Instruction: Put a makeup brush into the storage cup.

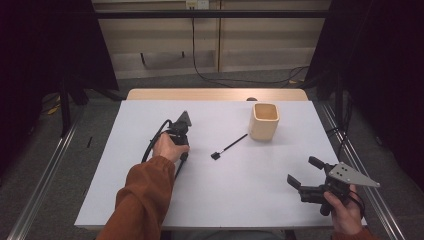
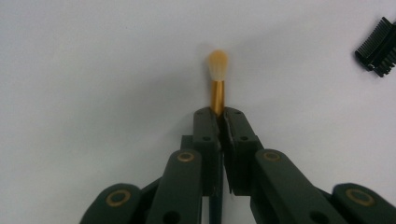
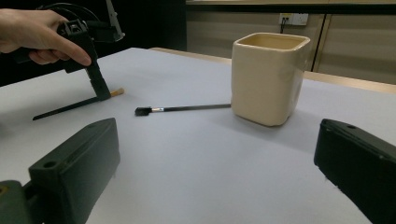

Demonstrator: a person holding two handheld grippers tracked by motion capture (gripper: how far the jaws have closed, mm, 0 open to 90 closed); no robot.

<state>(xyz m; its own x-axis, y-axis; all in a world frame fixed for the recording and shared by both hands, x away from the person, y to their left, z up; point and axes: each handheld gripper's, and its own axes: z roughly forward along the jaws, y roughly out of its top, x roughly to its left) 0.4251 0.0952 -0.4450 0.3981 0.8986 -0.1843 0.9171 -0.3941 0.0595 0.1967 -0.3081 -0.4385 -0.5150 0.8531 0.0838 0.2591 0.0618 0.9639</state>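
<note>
A small makeup brush with a gold ferrule and pale orange bristles (image 2: 218,63) lies on the white table (image 1: 150,190). My left gripper (image 2: 221,114) points down at it and is shut on the ferrule. From the right gripper view, the same left gripper (image 3: 100,91) stands on the brush, whose dark handle (image 3: 65,108) trails along the table. In the high view, the left gripper (image 1: 183,149) is left of centre. My right gripper (image 1: 300,175) hovers open at the table's right front, its jaws (image 3: 219,140) wide apart with nothing between them.
A cream square cup (image 1: 264,121) stands upright at the back right (image 3: 268,77). A thin black brush (image 1: 229,146) lies between it and the left gripper, its head (image 2: 376,46) toward the left gripper, its handle (image 3: 182,108) reaching the cup.
</note>
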